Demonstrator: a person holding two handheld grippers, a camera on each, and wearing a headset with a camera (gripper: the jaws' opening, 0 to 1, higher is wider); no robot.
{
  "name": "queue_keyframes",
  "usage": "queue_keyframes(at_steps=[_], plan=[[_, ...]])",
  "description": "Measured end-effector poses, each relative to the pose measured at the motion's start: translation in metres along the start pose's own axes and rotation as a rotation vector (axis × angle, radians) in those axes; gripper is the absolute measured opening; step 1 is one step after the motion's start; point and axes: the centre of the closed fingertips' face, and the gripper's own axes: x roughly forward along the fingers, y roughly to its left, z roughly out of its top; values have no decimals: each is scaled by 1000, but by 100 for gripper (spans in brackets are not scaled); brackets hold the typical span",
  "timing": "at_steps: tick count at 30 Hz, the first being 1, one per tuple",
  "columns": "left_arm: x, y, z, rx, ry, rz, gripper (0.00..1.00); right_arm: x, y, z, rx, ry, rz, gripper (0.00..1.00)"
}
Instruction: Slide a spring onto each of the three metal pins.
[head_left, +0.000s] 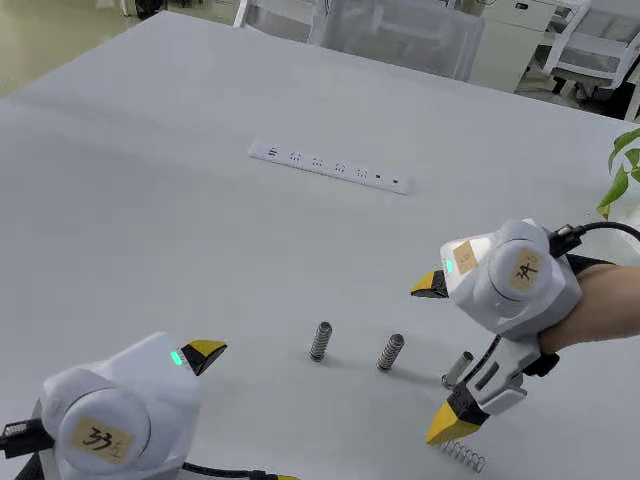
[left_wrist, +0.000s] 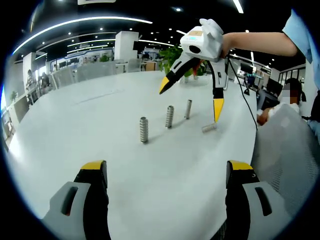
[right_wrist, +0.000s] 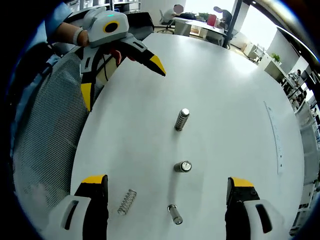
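A loose spring (head_left: 462, 456) lies flat by the bench's (head_left: 150, 200) near edge, just beside the bare pin (head_left: 458, 368). The middle pin (head_left: 391, 351) and the left pin (head_left: 320, 341) each carry a spring. The right gripper (right_wrist: 168, 179) hangs above the bare pin, jaws wide and holding nothing. The left gripper (left_wrist: 166, 167), also wide, holds nothing.

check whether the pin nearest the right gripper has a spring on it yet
Bare: the metal pin shows smooth metal with no coils, and a loose spring lies flat beside it.
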Motion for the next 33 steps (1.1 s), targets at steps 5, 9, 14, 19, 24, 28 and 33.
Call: queue_keyframes(at_steps=[5,9,14,19,24,28,33], plan=[[1,-2,2,9,2,-9,98,-9,5,-10,40,-15,-24,99],[2,-2,5,12,-1,-13,98,-14,10,-17,63,-22,-36,99],[3,-2,8,22,-2,-18,98,-18,15,-24,100,-39,-51,99],[4,-2,8,21,1,-25,98,-23,19,-27,137,-72,-81,99],[4,-2,6,23,12,-31,98,-29,20,-31,185,-112,-105,99],[4,-2,4,28,25,-37,98,-33,23,-34,230,-163,-133,99],[7,-6,6,44,35,-53,98,-36,31,-39,287,-212,-152,99]])
